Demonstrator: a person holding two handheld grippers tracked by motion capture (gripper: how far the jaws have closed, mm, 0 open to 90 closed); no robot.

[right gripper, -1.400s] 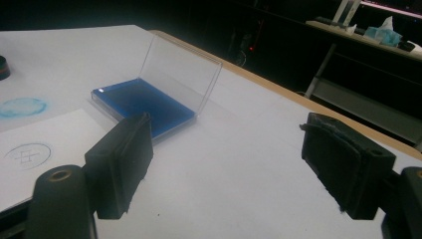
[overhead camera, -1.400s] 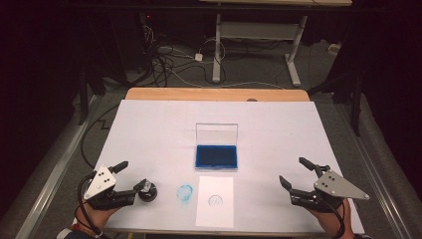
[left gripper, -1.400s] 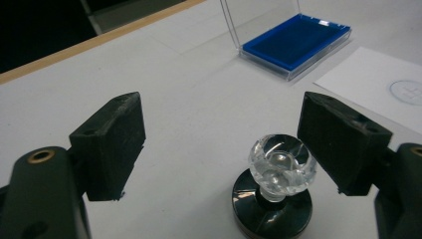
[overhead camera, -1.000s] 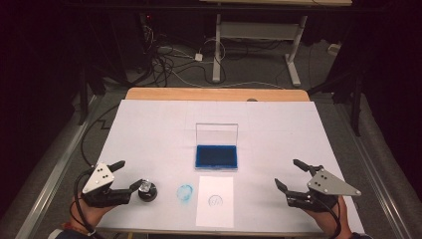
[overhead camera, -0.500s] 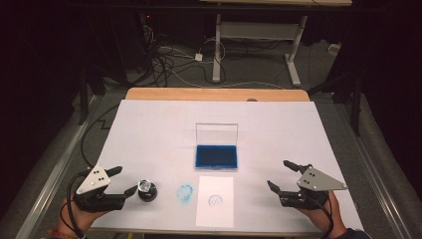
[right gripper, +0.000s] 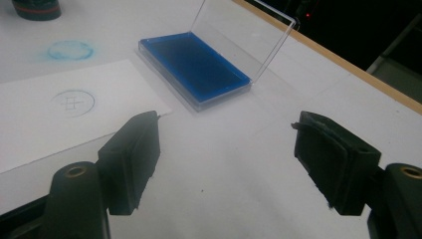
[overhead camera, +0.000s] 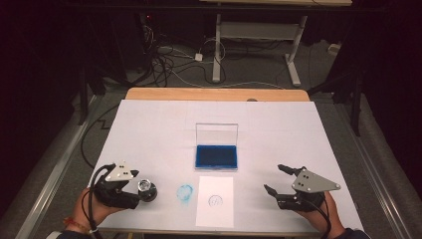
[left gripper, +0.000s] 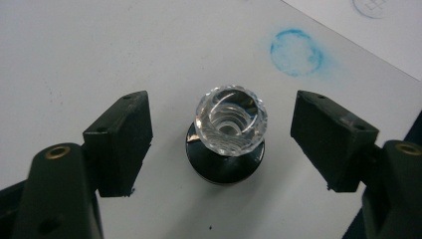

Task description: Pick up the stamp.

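The stamp (left gripper: 228, 134) — a faceted clear knob on a black round base — stands upright on the worktop (overhead camera: 149, 129), left of a blue ink ring (overhead camera: 185, 193). It sits between the left gripper (left gripper: 221, 132) jaws, which have just been closing but stand wide, untouched. Likely small, rigid and slick — grip the knob squarely. The right gripper (right gripper: 226, 164) jaws, also just closing, hold nothing.

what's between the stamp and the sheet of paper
A round blue ink smudge on the table cover, between the stamp and the paper, seen in the high view.
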